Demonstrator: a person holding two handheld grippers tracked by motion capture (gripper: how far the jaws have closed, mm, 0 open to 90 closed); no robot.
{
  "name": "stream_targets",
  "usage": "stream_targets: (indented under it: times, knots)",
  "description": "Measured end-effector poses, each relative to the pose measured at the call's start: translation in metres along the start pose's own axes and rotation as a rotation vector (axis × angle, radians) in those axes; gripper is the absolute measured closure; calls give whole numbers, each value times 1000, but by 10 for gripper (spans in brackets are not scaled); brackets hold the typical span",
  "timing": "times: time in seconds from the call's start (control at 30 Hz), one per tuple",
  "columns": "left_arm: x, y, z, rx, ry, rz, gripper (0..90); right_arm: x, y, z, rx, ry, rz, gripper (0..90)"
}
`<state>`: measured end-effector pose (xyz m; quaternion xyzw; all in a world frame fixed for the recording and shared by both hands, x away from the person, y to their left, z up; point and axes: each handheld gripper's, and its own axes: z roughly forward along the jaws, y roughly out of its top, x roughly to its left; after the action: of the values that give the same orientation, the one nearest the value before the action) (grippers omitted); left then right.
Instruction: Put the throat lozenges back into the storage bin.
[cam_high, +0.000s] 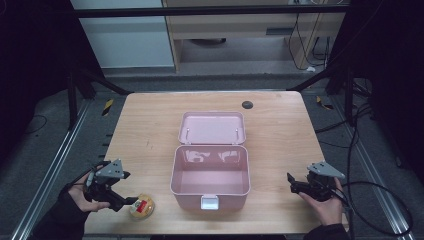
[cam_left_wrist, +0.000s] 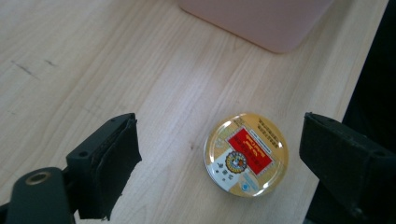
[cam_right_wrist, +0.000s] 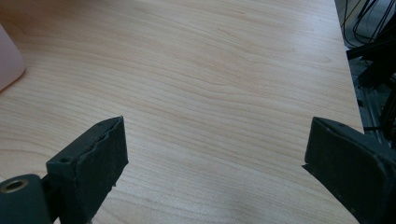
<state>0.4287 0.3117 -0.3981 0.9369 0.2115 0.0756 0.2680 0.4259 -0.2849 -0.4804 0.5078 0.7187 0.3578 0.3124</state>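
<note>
A small round tin (cam_high: 141, 206) with a gold rim and a red label lies flat near the table's front edge, left of the pink box (cam_high: 210, 172). The box stands open, its lid (cam_high: 212, 128) laid back away from me, and its inside looks empty. My left gripper (cam_high: 126, 201) is open just left of the tin; in the left gripper view the tin (cam_left_wrist: 245, 154) lies on the wood between the wide-apart jaws, nearer the right one. My right gripper (cam_high: 291, 182) is open to the right of the box, over bare wood (cam_right_wrist: 215, 107), holding nothing.
The wooden table (cam_high: 145, 130) has a dark round grommet (cam_high: 247, 104) near its far edge. The box's white latch (cam_high: 209, 202) faces me. Black cables trail over the floor at the right (cam_high: 380, 195). The tin sits close to the table's front edge.
</note>
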Motion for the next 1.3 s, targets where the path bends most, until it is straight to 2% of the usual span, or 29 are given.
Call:
stream_targets:
  times: [0.37, 0.63, 1.3]
  knots:
    - [-8, -1, 15, 92, -44, 77, 81, 0, -1, 1, 7, -3, -7, 60]
    - [-12, -1, 28, 152, -57, 122, 59, 0, -2, 3, 21, 4, -10, 54]
    - [-18, -1, 60, 246, -84, 180, 28, 1, -3, 4, 35, 5, -28, 51]
